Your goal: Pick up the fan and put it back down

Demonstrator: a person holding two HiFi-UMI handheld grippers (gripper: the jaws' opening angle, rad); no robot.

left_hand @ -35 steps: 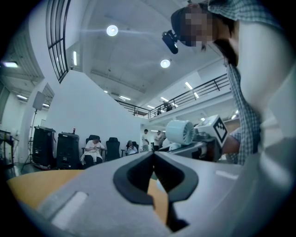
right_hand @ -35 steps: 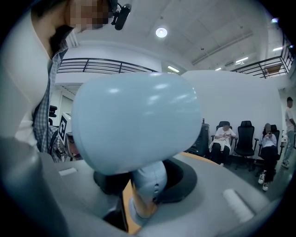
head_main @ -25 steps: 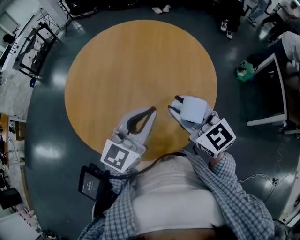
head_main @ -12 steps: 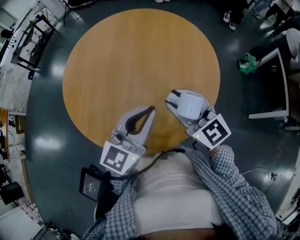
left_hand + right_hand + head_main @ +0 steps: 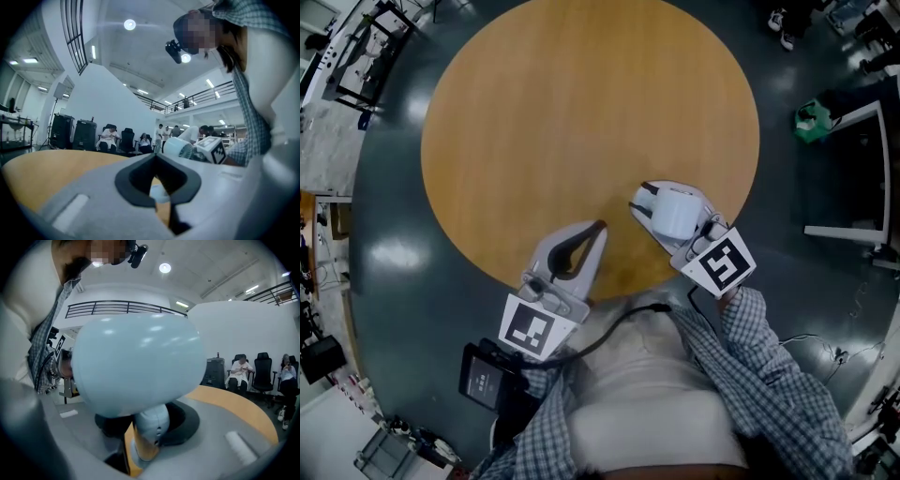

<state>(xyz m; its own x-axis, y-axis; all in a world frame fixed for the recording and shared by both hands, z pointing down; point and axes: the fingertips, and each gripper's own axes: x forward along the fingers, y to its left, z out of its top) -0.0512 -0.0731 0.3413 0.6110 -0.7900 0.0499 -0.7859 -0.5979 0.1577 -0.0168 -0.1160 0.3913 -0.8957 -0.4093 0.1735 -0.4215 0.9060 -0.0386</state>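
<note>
Nearly level, the right hand-held gripper (image 5: 645,204) clasps the fan (image 5: 680,214); the left hand-held gripper (image 5: 596,230) is clenched empty.

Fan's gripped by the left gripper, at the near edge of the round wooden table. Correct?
Wrong gripper. The right gripper holds the fan, jaws closed on its stem, as the right gripper view shows. It is at the near edge of the round wooden table.

Clamped between the 2 jaws of the right tool (image 5: 654,199): the fan (image 5: 680,214), over the near edge of the table (image 5: 581,112). Left of that tool, near but apart: the left tool (image 5: 592,232), over the same edge.
</note>
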